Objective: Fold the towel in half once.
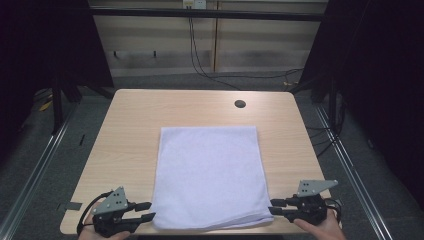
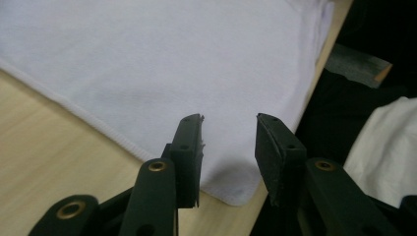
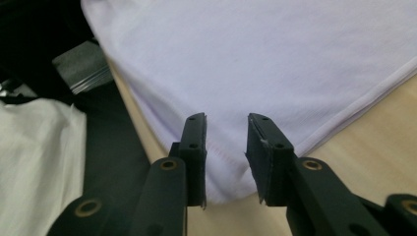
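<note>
On a pale wooden worktop [image 1: 130,120] in a dark-curtained room, a folded white towel [image 1: 210,175] lies flat; left gripper [image 1: 145,211] and right gripper [image 1: 276,207] flank its near corners, fingers apart, gripping nothing.

towels: 1 [image 1: 209,175] | tongs: 2 (left [image 1: 148,211], right [image 1: 274,206]) | tables: 1 [image 1: 135,120]

The towel [image 1: 207,175] is white cloth – matt, fine-napped, with a stitched hem along its edges. It lies on a table [image 1: 135,115] of pale wood-grain laminate, smooth with a faint sheen. Each gripper's 2 jaws are matt black plastic – brass-coloured rivets at the joints.
</note>
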`<state>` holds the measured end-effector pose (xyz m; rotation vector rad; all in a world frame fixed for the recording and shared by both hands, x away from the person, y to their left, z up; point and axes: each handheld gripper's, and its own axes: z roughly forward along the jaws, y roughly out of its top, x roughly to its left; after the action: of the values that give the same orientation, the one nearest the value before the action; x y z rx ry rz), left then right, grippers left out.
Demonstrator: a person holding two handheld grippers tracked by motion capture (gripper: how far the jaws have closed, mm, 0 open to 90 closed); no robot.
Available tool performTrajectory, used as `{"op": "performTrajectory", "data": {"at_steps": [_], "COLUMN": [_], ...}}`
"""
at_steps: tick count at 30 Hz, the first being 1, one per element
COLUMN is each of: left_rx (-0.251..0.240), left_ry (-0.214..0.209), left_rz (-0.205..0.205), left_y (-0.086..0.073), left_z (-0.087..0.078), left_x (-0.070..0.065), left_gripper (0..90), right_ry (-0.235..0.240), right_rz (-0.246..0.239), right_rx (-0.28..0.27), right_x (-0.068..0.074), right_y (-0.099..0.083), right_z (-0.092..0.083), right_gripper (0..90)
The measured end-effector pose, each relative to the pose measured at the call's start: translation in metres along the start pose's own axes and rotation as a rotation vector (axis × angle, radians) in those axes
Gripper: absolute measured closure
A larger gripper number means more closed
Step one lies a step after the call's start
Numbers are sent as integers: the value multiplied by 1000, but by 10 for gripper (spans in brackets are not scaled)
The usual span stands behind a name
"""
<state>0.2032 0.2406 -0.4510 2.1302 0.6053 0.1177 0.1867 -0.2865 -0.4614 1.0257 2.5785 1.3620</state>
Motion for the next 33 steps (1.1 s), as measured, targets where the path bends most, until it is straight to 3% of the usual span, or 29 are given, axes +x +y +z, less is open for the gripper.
{"op": "performTrajectory", "data": {"at_steps": [4, 8, 11, 13, 17, 19, 20, 24, 25, 26, 32, 33], "left_rx": [-3, -3, 30, 1, -1, 18, 27, 86, 73, 81, 75, 91], "left_ry": [37, 49, 71, 95, 136, 162, 157, 189, 199, 197, 181, 178], "left_rz": [-33, -116, -146, -194, -234, -238, -249, -230, -213, -197, -187, -166], "left_y": [15, 30, 41, 47, 54, 57, 58, 54, 51, 50, 39, 38], "left_z": [15, 45, 61, 68, 87, 100, 106, 121, 121, 119, 110, 108], "left_x": [19, 51, 76, 91, 114, 123, 127, 132, 130, 128, 110, 105], "left_gripper": [576, 565, 565, 556, 522, 522, 522, 518, 520, 519, 520, 520], "right_ry": [-49, -97, -108, -110, -123, -134, -138, -182, -187, -190, -170, -169], "right_rz": [18, 67, 67, 85, 105, 124, 128, 123, 130, 130, 118, 112], "right_rx": [-38, -53, -45, -47, 12, 16, 25, 65, 65, 58, 89, 95], "right_x": [-15, -35, -49, -60, -83, -94, -98, -106, -106, -105, -92, -88], "right_y": [16, 37, 53, 63, 79, 83, 85, 89, 87, 85, 75, 73], "right_z": [13, 33, 47, 56, 82, 96, 103, 123, 125, 126, 116, 114], "right_gripper": [663, 631, 618, 594, 563, 557, 555, 539, 534, 534, 539, 539]}}
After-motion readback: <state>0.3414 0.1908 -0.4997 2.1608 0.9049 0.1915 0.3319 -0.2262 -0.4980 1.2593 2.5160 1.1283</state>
